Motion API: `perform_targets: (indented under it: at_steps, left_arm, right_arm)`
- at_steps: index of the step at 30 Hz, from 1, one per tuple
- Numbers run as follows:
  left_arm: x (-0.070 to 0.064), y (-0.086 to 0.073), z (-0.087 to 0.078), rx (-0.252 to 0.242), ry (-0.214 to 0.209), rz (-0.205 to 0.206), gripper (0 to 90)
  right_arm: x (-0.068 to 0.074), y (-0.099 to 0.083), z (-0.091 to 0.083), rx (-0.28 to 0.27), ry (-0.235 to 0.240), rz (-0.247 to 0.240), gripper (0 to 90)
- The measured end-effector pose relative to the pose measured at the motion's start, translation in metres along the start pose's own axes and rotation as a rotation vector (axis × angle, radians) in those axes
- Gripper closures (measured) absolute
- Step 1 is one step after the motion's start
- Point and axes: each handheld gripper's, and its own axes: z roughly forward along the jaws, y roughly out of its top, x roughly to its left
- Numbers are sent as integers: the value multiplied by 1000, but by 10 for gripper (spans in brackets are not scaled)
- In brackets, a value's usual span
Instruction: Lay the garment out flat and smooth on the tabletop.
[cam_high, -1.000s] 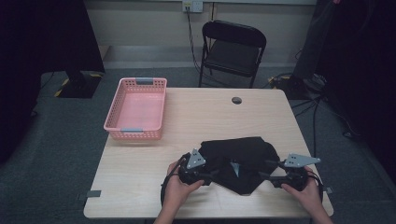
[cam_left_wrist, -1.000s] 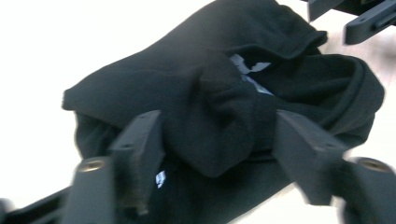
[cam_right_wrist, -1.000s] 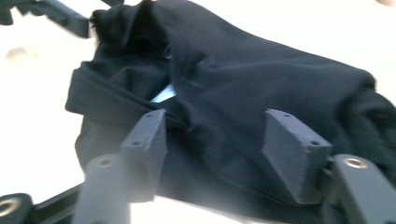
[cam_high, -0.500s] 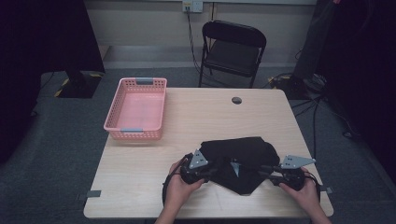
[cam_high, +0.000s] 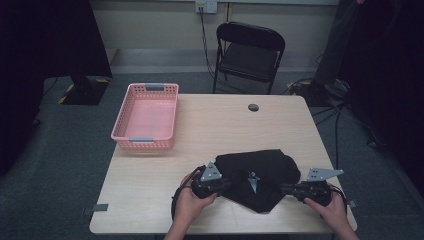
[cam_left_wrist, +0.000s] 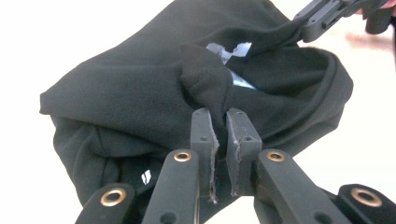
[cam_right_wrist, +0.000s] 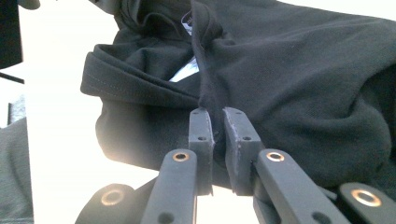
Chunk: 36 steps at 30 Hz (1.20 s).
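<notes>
While both hands rest at the near edge of the tabletop (cam_high: 210, 135), each one holds a gripper against the black garment (cam_high: 257, 177) that lies bunched on the near right part of the surface.

Left gripper (cam_left_wrist: 219, 123): its jaws stand nearly together, with only a narrow gap between the pads, and that gap is packed with a raised fold of the garment's fabric. The fold stands up from the jaw tips as a small peak. In the high view this gripper (cam_high: 227, 185) meets the garment at its left edge, and the left hand (cam_high: 189, 202) wraps the body of the tool.

Right gripper (cam_right_wrist: 215, 123): its jaws are likewise drawn close, pinching a vertical ridge of black cloth that runs up and away from the tips. In the high view this gripper (cam_high: 286, 189) meets the garment at its right edge, and the right hand (cam_high: 332, 210) holds it from behind.

Garment: it sits between the two grippers, touching both, crumpled rather than flat. A pale label shows in its folds near the middle.

Other items: a pink basket (cam_high: 120, 132) stands on the far left of the tabletop, well apart from the garment. A small dark round object (cam_high: 253, 107) lies near the far edge. A folding chair (cam_high: 247, 52) stands beyond the tabletop.
</notes>
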Motion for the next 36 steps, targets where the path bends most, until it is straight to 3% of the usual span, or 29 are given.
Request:
perform_targets:
  at_steps: [4,7,13,17,25,36]
  left_arm:
    - [-5,-1,-5,3,-13,3,837]
    - [-7,-1,-11,-7,-18,-2,839]
    - [-13,0,-24,-20,-30,2,842]
    - [-16,5,-30,-32,-23,12,843]
    - [-6,14,-33,-54,5,-3,845]
    - [7,42,-31,-73,48,-1,845]
  right_arm:
    - [3,0,-7,-2,25,15,825]
    - [7,1,-14,-10,14,15,827]
    - [15,3,-26,-33,62,42,828]
    - [20,9,-31,-39,49,31,828]
    - [5,28,-36,-91,15,52,825]
    - [-10,58,-33,-84,-9,47,824]
